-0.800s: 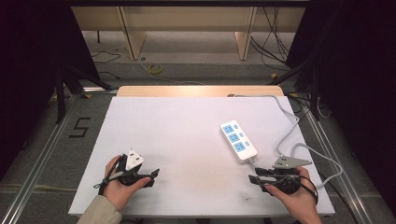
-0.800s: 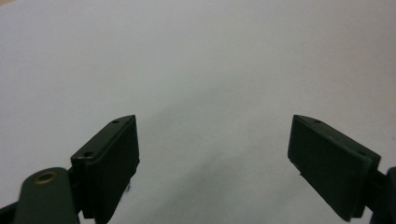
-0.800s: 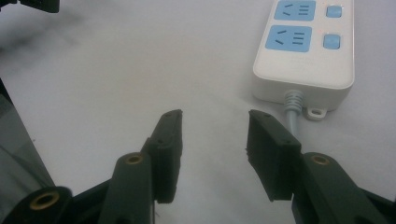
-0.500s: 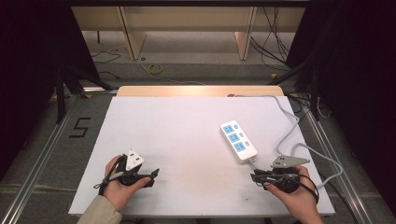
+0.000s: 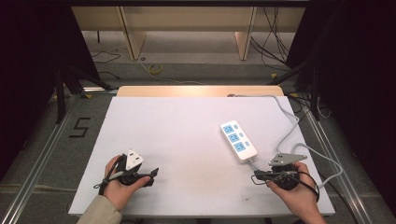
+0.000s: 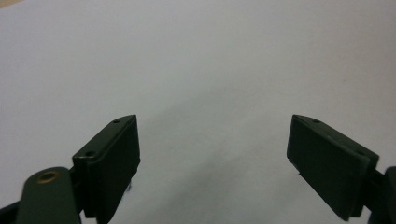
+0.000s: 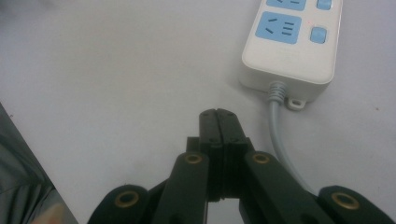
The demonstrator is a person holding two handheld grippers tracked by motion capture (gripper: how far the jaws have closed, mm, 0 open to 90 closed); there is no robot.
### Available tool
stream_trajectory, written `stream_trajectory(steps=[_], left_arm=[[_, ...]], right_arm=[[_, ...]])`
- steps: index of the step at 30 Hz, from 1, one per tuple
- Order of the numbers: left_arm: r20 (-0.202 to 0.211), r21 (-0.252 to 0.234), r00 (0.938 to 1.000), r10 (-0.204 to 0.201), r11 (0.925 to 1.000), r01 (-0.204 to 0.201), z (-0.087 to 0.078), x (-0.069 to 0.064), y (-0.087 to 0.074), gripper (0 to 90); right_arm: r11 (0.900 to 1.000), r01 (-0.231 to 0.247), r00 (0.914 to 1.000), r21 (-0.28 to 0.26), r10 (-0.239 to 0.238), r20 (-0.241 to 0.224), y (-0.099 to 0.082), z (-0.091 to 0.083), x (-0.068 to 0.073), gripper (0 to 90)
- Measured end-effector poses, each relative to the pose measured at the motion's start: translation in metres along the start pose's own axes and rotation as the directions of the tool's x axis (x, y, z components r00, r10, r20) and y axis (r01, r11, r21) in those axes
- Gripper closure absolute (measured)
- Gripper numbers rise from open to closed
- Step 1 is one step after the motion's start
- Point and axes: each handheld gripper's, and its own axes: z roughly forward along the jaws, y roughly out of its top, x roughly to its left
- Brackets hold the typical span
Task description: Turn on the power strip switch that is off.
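Power strip (image 5: 238,141) and cord (image 5: 288,122) block right; table (image 5: 177,126) centre free.

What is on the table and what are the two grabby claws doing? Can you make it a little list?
table: white table top, mostly bare
power strip: white power strip with blue sockets, lying flat at the right
cord: grey cord running from the strip off the far right edge
left gripper: left gripper, jaws wide apart, nothing between them
right gripper: right gripper, jaws pressed together, holding nothing, just short of the strip's cord end
hands: one hand on each gripper at the near edge
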Motion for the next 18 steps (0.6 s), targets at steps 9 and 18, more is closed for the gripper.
stream_trajectory(steps=[9,18], left_arm=[[-0.003,0.005,1.0,0.003,1.0,-0.003,0.0004,0.0007,-0.0003,17.2],[-0.007,0.004,1.0,0.006,1.0,-0.006,0.0002,0.0008,-0.0001,17.3]], right_arm=[[0.9992,-0.015,0.9999,0.037,0.014,0.009,0.005,0.0001,-0.0023,90.0],[0.997,-0.045,0.9985,0.063,0.043,0.034,0.0098,-0.0014,-0.0072,90.0]])
